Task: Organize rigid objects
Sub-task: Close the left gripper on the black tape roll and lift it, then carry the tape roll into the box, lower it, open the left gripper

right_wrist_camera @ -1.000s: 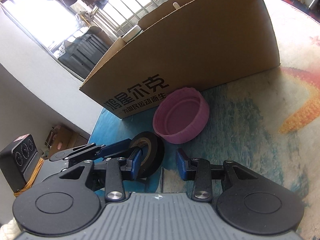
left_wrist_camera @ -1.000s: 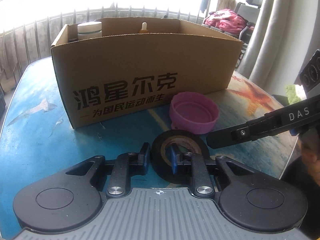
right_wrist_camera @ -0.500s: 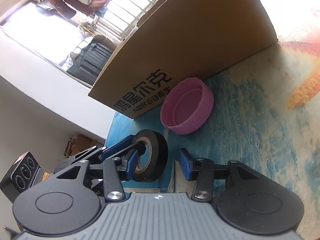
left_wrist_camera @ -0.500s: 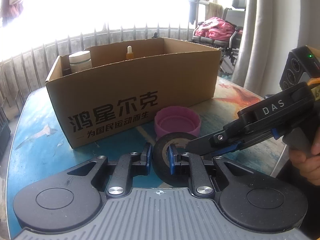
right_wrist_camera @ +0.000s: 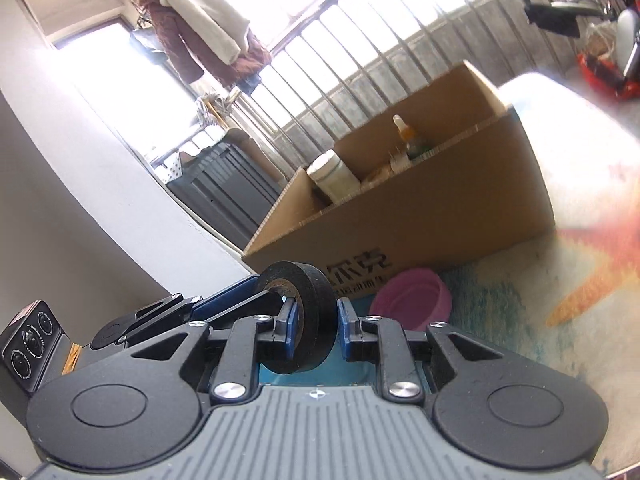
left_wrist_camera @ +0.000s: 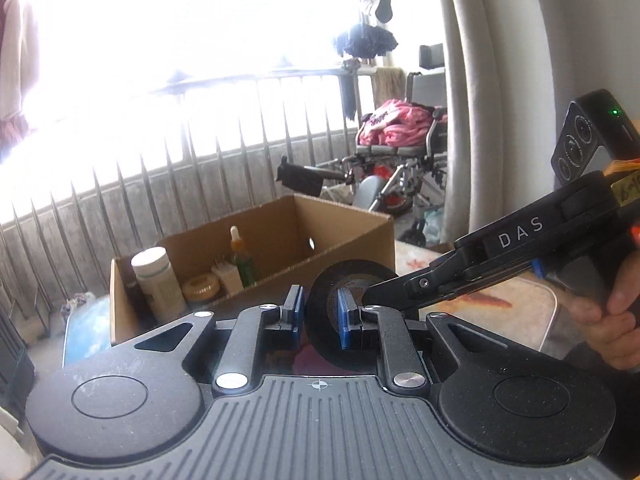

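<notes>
I hold the black tape roll [right_wrist_camera: 299,316] clear of the table — my left gripper [left_wrist_camera: 319,315] pinches its wall through the core; my right gripper [right_wrist_camera: 318,326] has just closed across its width; light, stiff, grippy. The cardboard box [right_wrist_camera: 420,204] holds a white bottle [right_wrist_camera: 332,178], a dropper bottle [left_wrist_camera: 240,258] — and a gold tin [left_wrist_camera: 200,287].

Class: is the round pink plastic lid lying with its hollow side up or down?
Hollow side up. The right wrist view shows the round pink plastic lid resting open-side up on the table, before the cardboard box.
</notes>
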A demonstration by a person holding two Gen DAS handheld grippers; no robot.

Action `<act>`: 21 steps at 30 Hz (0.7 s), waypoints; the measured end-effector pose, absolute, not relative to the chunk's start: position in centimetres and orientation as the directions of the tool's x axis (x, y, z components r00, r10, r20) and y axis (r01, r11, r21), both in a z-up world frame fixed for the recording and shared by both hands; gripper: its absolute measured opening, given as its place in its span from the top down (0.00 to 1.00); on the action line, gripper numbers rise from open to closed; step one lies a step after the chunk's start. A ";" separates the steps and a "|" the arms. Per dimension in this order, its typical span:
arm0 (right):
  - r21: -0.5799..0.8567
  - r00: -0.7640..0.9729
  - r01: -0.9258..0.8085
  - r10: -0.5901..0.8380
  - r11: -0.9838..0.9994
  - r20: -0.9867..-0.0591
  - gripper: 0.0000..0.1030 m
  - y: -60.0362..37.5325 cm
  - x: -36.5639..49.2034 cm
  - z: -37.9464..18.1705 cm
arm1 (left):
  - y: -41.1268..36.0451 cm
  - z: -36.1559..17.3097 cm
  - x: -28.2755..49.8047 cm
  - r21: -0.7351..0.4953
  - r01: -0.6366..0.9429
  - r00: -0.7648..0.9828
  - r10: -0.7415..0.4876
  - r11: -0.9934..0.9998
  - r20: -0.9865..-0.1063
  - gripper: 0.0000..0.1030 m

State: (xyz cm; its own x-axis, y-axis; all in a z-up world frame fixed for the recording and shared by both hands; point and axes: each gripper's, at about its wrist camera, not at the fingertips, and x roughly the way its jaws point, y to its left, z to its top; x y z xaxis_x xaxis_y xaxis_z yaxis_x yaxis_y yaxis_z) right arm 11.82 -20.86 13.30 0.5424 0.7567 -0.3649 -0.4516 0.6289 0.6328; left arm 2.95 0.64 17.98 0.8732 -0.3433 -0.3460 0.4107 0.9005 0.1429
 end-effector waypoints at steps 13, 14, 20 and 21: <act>0.363 0.612 -0.491 0.611 0.792 -0.502 0.78 -18.2 26.5 22.0 | -1.8 23.1 20.7 0.189 0.443 0.825 -0.316 0.876 -0.469 0.84; 0.363 0.593 -0.475 0.596 0.802 -0.542 0.78 -17.8 28.6 21.4 | -1.6 22.4 22.1 0.189 0.441 0.818 -0.306 0.878 -0.488 0.84; 0.353 0.529 -0.379 0.513 0.856 -0.676 0.77 -16.1 35.0 18.1 | -1.3 19.0 28.3 0.110 0.462 0.705 -0.289 0.880 -0.648 0.86; 0.349 0.527 -0.365 0.501 0.863 -0.687 0.76 -16.1 35.4 17.7 | -1.4 18.6 29.1 0.105 0.469 0.689 -0.288 0.877 -0.665 0.86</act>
State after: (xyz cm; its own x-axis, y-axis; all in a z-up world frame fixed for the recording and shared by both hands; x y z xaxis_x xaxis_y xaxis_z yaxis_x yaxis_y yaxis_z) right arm 35.40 -16.05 17.75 0.5267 0.5009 -0.6868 -0.3651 0.8629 0.3493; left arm 29.13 -1.37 18.64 0.6886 -0.2882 -0.6655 0.4689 0.8769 0.1055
